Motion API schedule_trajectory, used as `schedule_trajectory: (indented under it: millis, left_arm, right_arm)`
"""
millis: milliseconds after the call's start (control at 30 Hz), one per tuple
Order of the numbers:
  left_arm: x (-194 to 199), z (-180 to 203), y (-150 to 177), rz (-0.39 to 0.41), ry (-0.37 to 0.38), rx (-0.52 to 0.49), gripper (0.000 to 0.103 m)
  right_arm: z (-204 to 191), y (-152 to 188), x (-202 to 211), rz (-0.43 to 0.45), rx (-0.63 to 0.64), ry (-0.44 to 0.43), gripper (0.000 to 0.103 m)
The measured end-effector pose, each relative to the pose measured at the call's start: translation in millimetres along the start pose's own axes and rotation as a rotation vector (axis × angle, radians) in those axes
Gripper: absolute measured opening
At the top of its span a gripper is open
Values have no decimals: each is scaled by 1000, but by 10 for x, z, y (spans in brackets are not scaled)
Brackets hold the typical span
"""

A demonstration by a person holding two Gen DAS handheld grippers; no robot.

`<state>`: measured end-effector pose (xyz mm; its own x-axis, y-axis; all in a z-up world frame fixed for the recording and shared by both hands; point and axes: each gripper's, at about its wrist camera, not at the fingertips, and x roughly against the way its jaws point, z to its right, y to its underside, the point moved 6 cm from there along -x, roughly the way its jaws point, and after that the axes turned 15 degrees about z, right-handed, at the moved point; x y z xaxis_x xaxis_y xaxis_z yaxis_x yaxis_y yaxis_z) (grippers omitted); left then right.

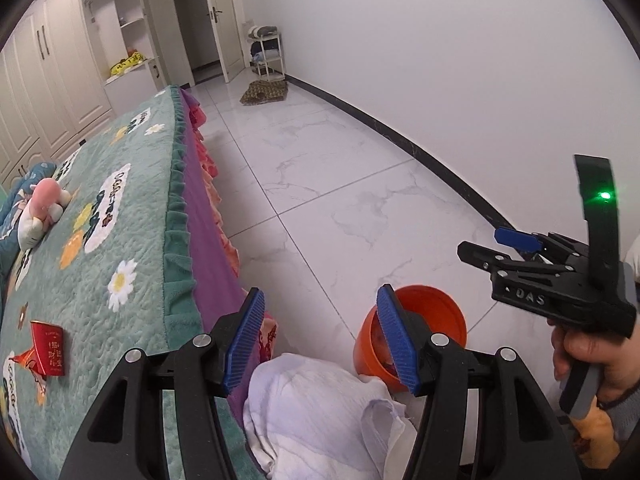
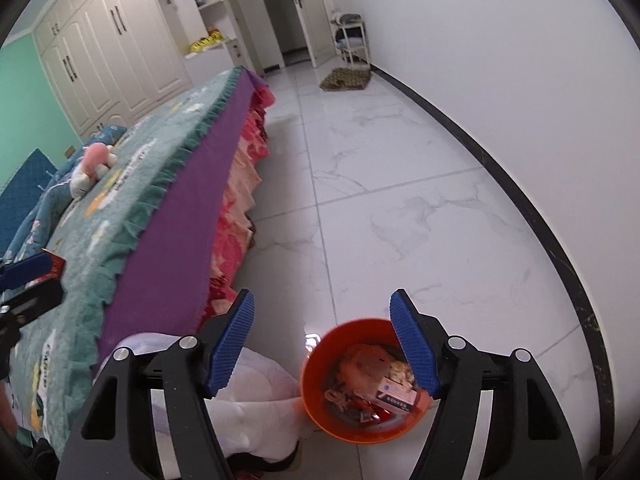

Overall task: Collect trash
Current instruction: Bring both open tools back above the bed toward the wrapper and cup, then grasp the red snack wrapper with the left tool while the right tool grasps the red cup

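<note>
An orange trash bin (image 2: 316, 396) stands on the tiled floor beside the bed, holding wrappers and a small white box (image 2: 394, 396). My right gripper (image 2: 323, 296) hovers over it, open, with nothing between its pads. In the left wrist view the bin (image 1: 440, 312) shows behind the right pad of my left gripper (image 1: 322, 296), which is open and empty above a white cloth (image 1: 312, 408). A red packet (image 1: 48, 354) lies on the green quilt, left of that gripper. A hand holds the right gripper (image 1: 496, 246) at the right edge of the left wrist view.
The bed (image 1: 132, 208) with its green flowered quilt and purple skirt fills the left side, and a pink plush toy (image 1: 42, 212) lies on it. White tiled floor (image 2: 400, 200) runs ahead to a mat (image 2: 346, 79), a small rack (image 2: 354, 40) and an open door. A white wall borders the right.
</note>
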<state>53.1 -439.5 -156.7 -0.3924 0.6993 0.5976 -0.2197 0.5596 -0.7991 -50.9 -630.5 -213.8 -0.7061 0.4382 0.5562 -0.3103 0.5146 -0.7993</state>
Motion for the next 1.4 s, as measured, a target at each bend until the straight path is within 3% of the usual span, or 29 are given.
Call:
schedule_trajectory:
  millis: [233,500,833,1067,1400]
  left_arm:
    - [194,-330,-10,34,-57,34,60]
    - [531,-1097,168,39,-195,132,60]
    - [1050,-2140,514,32,-388,272,60]
    - [1271,-2755,799,13,-472,354,60]
    - [1277,-3562,1215,-42,-549,459,60]
  right_arm:
    - [-713,-223,104,38,57,-155,70]
    - [-1926,-380,97,41,174,-370,70]
    - [-3332,-277,49,6,287,-570,70]
    - [-4171,-76,-62,-44,348,-661,70]
    - [-4988,271,-543,-134,431,-716,70]
